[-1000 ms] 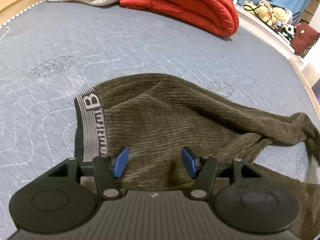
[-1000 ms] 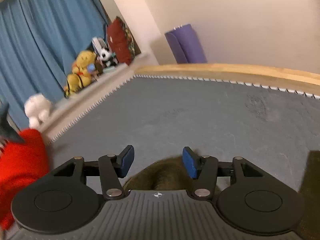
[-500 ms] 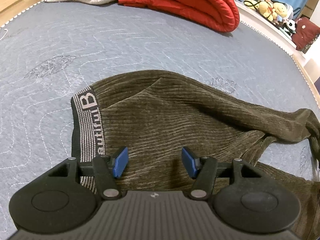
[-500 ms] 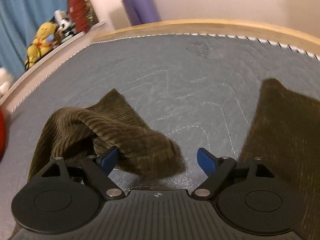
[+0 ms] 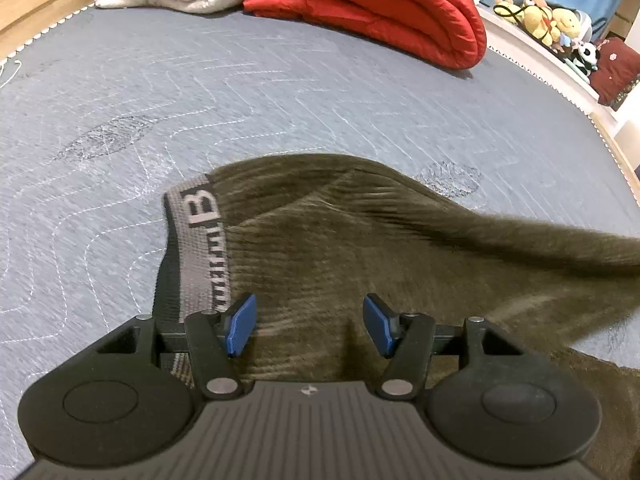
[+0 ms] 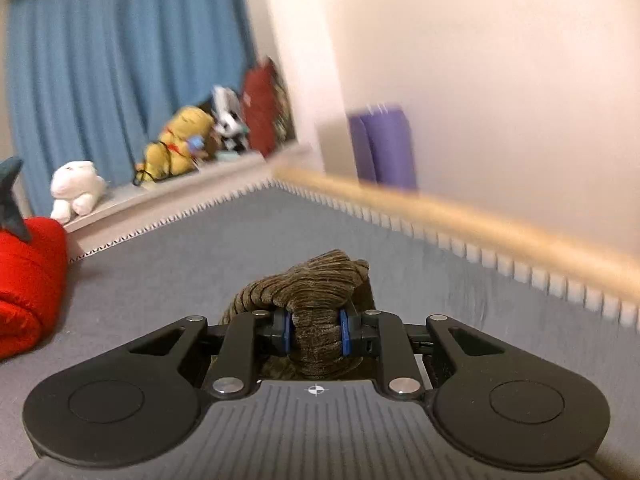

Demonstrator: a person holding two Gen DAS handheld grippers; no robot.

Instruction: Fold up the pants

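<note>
Olive-brown ribbed corduroy pants (image 5: 360, 248) are shown spread on the grey quilted mattress (image 5: 200, 92), the grey lettered waistband (image 5: 204, 248) lying at the left and one leg trailing off to the right. The left gripper (image 5: 308, 330) is held over the seat of the garment with its blue pads (image 5: 240, 330) parted and nothing between them. The right gripper (image 6: 315, 336) is seen closing on a bunched leg end (image 6: 316, 280), which is already pinched between its pads and raised off the mattress. For a clean fold, the leg end is best carried low and straight toward the waistband, the cloth kept taut so that no slack gathers; the seat may be pinned by the free gripper, and a fuller bite on the hem is advisable should the bunch slip
</note>
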